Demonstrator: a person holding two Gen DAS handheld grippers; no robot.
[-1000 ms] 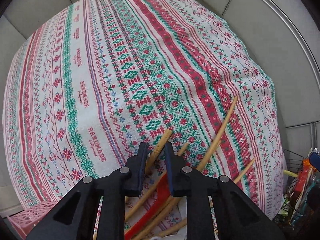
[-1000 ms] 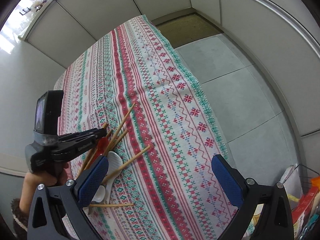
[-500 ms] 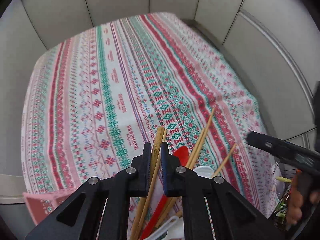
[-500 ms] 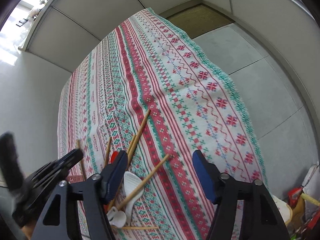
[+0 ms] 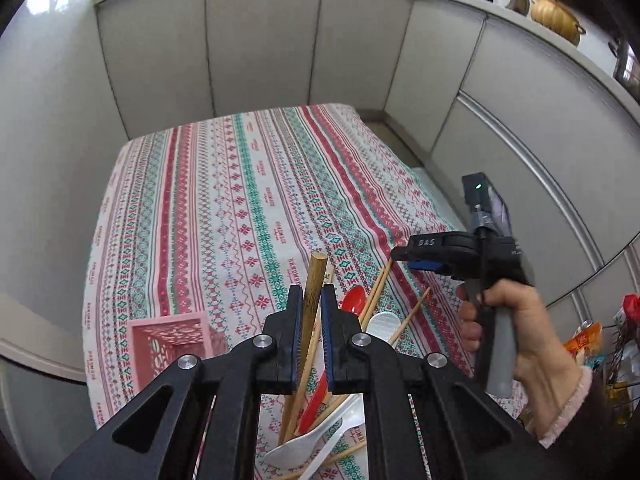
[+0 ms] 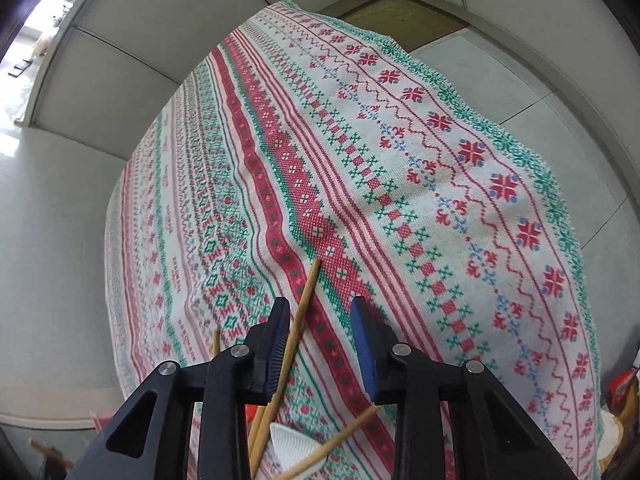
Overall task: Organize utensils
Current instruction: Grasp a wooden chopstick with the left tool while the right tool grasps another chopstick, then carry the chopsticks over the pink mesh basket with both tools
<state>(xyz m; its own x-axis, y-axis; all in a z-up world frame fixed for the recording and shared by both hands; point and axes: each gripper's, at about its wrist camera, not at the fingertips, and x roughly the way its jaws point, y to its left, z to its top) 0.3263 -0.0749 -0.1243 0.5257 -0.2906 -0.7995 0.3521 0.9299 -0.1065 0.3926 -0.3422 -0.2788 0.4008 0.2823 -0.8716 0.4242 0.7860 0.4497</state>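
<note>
My left gripper (image 5: 308, 294) is shut on a thick wooden chopstick (image 5: 313, 280) and holds it raised above the patterned tablecloth (image 5: 240, 208). Below it lies a pile of wooden chopsticks (image 5: 408, 316), a red spoon (image 5: 354, 300) and white spoons (image 5: 296, 446). My right gripper (image 6: 320, 310) is open, low over the pile, with a wooden chopstick (image 6: 306, 292) lying between its fingers, close to the left one. It also shows in the left wrist view (image 5: 404, 258), held by a hand. A white spoon (image 6: 294, 444) lies under the right gripper.
A pink perforated basket (image 5: 172, 344) stands on the cloth at the near left. Grey panel walls surround the table. A wire rack with packets (image 5: 604, 344) stands off the table's right edge. The floor (image 6: 540, 92) lies beyond the far right edge.
My left gripper has risen and tilted up with the chopstick in it. My right gripper has moved down to the pile and narrowed around a chopstick.
</note>
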